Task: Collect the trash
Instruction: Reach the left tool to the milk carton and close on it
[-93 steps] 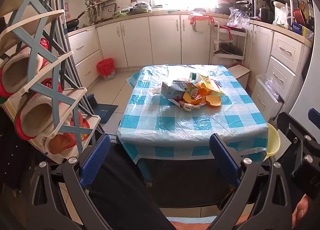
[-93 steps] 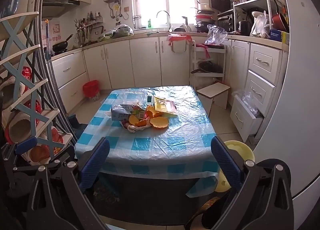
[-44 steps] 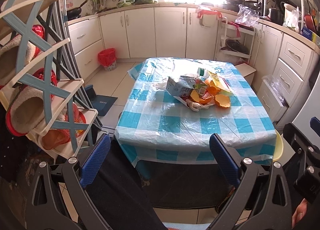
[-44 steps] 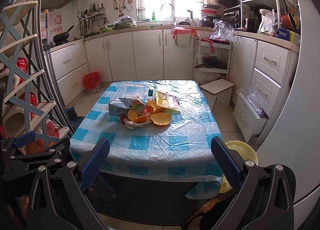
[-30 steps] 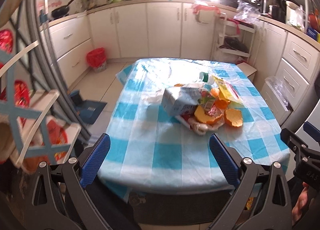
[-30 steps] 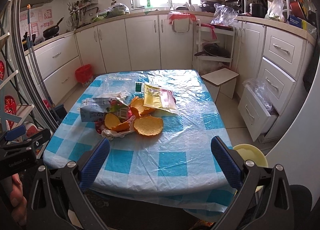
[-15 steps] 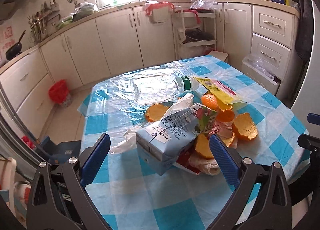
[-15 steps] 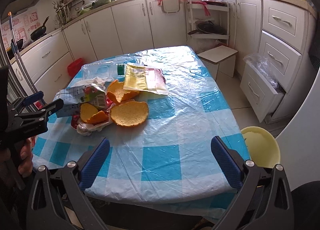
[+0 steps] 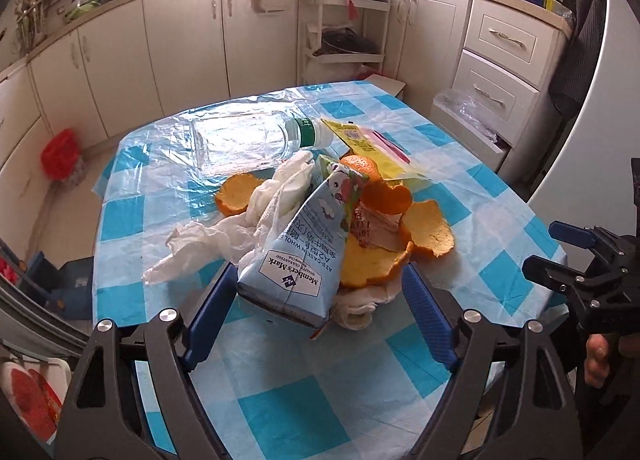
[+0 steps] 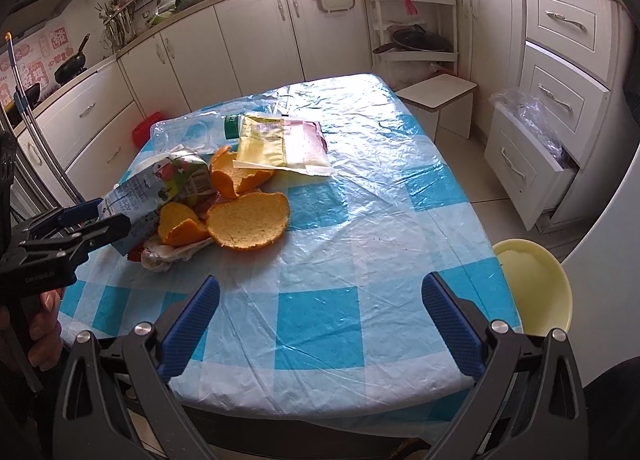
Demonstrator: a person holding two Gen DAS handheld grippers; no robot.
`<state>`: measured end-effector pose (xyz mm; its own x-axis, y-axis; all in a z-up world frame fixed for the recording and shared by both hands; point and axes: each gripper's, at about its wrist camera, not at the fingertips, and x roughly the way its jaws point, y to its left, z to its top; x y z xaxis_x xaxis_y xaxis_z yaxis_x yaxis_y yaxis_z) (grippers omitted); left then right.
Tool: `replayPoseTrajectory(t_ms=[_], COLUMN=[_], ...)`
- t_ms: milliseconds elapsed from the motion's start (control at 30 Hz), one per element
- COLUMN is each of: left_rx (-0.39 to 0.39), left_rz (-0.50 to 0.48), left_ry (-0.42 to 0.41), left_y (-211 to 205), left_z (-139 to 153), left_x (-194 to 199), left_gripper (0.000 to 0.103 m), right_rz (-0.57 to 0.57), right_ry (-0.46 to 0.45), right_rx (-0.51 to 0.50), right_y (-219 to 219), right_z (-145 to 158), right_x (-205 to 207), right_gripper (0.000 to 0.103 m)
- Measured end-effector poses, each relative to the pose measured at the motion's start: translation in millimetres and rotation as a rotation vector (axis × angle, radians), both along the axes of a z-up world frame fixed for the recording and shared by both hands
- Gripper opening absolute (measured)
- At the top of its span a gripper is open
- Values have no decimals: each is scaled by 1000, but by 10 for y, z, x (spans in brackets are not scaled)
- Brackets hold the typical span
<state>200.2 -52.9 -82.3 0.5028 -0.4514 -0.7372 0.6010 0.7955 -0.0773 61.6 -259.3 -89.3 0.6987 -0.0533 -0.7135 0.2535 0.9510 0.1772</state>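
A trash pile lies on the blue-checked tablecloth point(image 9: 304, 412). It holds a light blue milk carton point(image 9: 296, 256), orange peels point(image 9: 428, 227), crumpled white tissue point(image 9: 208, 244), a clear plastic bottle point(image 9: 244, 139) and a yellow packet point(image 10: 268, 139). My left gripper point(image 9: 318, 272) straddles the carton's near end and its jaws are closing; the pads do not press on it. In the right wrist view the left gripper point(image 10: 112, 213) reaches the carton point(image 10: 160, 183) from the left. My right gripper point(image 10: 320, 282) hangs open over bare cloth, right of the pile.
A pale yellow stool point(image 10: 532, 288) stands at the table's near right corner. A low white stool point(image 10: 440, 99) and open drawers with a plastic bag point(image 10: 528, 147) are on the right. A red bin point(image 9: 60, 155) sits by the far left cabinets.
My left gripper has come closer and lower onto the pile, the carton now lies between its fingers, and the fingers stand narrower. The right gripper has barely shifted.
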Motion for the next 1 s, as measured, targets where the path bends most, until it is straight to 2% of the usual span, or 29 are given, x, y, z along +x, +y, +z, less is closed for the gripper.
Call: replayPoseTrajectory(t_ms=[167, 200, 300, 467, 633, 833, 900, 1000], left_rx=[40, 40, -36, -13, 58, 122, 177, 247], left_rz=[12, 14, -31, -45, -99, -215, -249, -245], left_ry=[9, 20, 39, 22, 12, 98, 115, 113], left_y=[-37, -40, -8, -48, -264, -547, -643, -691], left_z=[-37, -25, 134, 213, 182, 142, 91, 15], left_x=[35, 44, -7, 15, 150, 365, 401, 458], left_gripper=[79, 75, 73, 73, 73, 73, 73, 73], right_rz=[-7, -8, -10, -13, -12, -17, -17, -16], right_ry=[2, 3, 1, -1, -6, -12, -14, -16], right_rx=[12, 13, 12, 32, 39, 53, 62, 75], right_y=[-16, -16, -25, -41, -43, -80, -94, -108], right_z=[-13, -15, -15, -24, -24, -22, -22, -25], right_x=[-6, -9, -14, -14, -36, -46, -47, -46], right_gripper=[98, 98, 98, 98, 98, 98, 98, 98])
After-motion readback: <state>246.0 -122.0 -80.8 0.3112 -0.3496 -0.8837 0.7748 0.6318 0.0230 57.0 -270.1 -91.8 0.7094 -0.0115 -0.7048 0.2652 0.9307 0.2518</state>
